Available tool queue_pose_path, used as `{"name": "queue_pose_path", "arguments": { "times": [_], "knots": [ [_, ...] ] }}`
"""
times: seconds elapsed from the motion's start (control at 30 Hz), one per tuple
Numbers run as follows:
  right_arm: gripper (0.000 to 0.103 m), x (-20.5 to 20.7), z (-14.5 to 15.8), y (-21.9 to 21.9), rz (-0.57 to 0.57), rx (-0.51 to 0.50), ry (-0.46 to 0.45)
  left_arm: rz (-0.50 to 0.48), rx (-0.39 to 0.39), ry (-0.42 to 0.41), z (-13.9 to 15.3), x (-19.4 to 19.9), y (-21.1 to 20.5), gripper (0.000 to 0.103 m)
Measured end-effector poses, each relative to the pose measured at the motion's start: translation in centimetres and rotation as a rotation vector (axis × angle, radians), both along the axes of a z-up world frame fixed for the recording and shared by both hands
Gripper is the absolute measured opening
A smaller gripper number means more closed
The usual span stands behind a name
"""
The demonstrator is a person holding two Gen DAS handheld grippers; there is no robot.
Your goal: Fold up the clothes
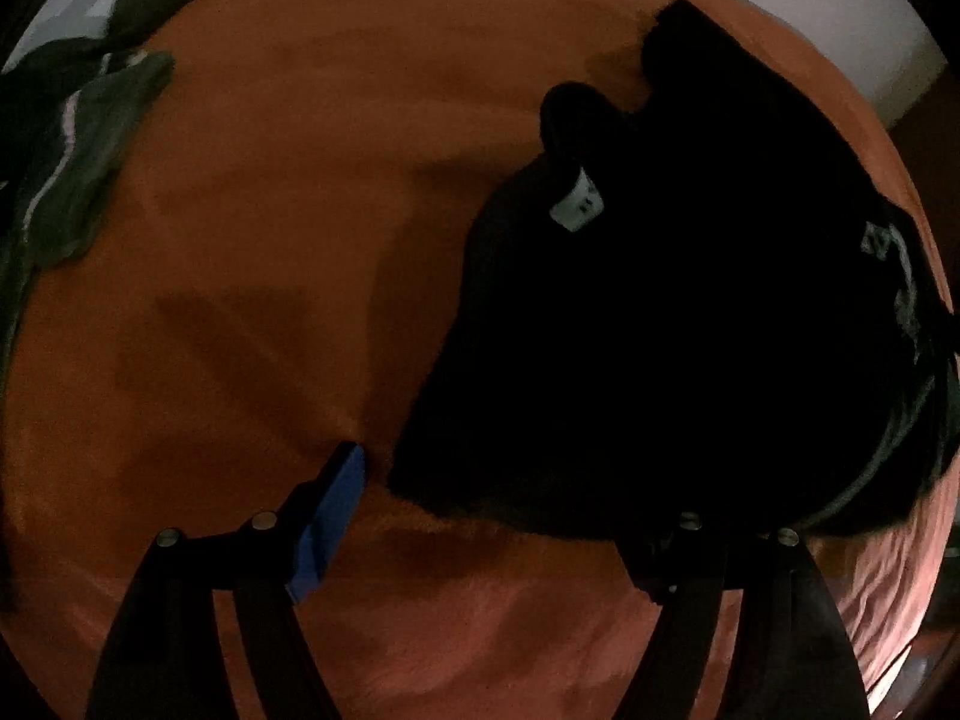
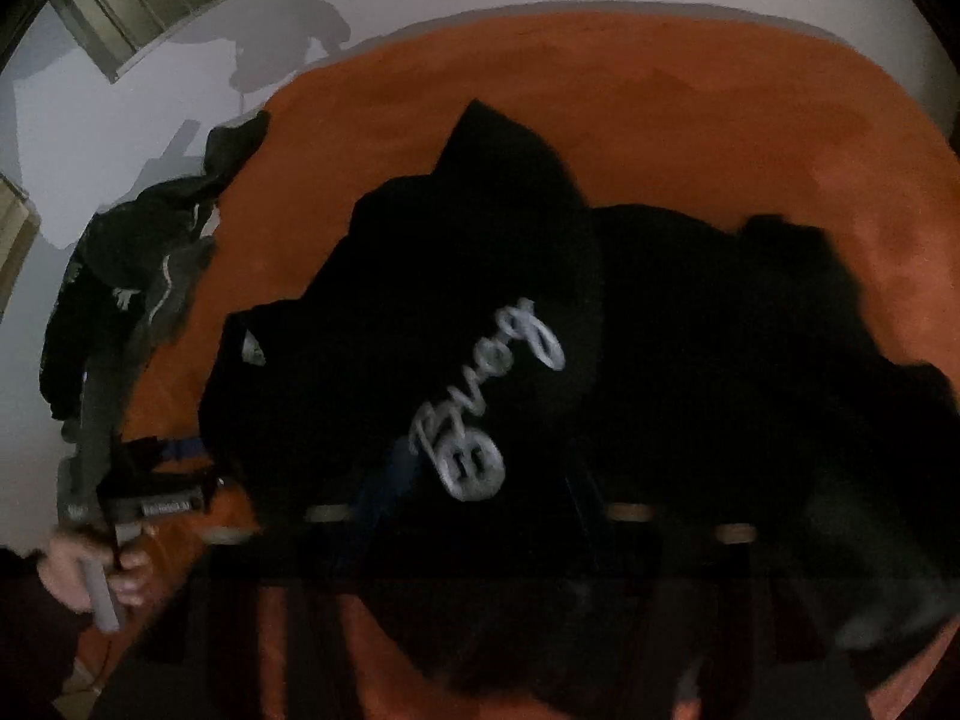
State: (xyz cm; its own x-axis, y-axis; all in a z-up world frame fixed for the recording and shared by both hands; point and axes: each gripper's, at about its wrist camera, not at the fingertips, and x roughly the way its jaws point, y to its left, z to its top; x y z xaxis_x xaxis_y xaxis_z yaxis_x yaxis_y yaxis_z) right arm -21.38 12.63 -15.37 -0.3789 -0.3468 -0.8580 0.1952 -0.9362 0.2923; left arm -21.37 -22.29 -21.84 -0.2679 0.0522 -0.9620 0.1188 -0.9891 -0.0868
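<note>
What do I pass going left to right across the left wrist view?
Dark green garment pile → blue pad of the left tool's finger → white care tag on the black garment → white print at its right edge.

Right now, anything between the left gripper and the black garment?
Nothing visible. The left gripper is open, with only bare orange blanket between its blue-padded finger and the black garment edge. The other finger is already overlapped by it. The dark clothes pile lies far left.
</note>
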Motion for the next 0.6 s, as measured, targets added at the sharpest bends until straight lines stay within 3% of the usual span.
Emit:
{"name": "queue_pose_path", "arguments": {
  "times": [0.13, 0.2, 0.27, 0.37, 0.4, 0.43, 0.5, 0.57, 0.6],
  "knots": [
    [0.000, -0.1, 0.8, 2.0, -0.176, -0.036, 0.031, 0.094, 0.032, 0.019, 0.2, 0.7, -1.9, 0.075],
    [0.000, 0.7, 2.6, 2.9, -0.202, -0.047, 0.076, 0.157, 0.069, 0.039, 0.9, 1.7, -3.7, 0.045],
    [0.000, 1.8, 4.7, 3.4, -0.189, -0.041, 0.136, 0.193, 0.123, 0.058, 1.6, 2.8, -5.3, 0.030],
    [0.006, 1.8, 4.5, 3.0, -0.100, -0.057, 0.060, 0.194, 0.134, 0.067, 2.1, 4.2, -7.0, 0.020],
    [0.021, 1.5, 3.6, 2.7, -0.072, -0.079, 0.015, 0.191, 0.130, 0.070, 2.2, 4.7, -7.6, 0.020],
    [0.046, 1.2, 2.7, 2.4, -0.044, -0.101, -0.030, 0.189, 0.127, 0.073, 2.3, 5.2, -8.2, 0.020],
    [0.074, 0.5, 1.3, 1.7, -0.004, -0.116, -0.077, 0.189, 0.129, 0.071, 2.0, 5.8, -9.5, 0.020],
    [0.074, -0.4, 0.4, 0.8, 0.002, -0.071, -0.035, 0.185, 0.136, 0.058, 2.0, 6.5, -10.5, 0.022],
    [0.074, -0.8, -0.1, 0.3, 0.005, -0.049, -0.014, 0.182, 0.140, 0.051, 2.0, 6.9, -10.9, 0.028]
  ]
}}
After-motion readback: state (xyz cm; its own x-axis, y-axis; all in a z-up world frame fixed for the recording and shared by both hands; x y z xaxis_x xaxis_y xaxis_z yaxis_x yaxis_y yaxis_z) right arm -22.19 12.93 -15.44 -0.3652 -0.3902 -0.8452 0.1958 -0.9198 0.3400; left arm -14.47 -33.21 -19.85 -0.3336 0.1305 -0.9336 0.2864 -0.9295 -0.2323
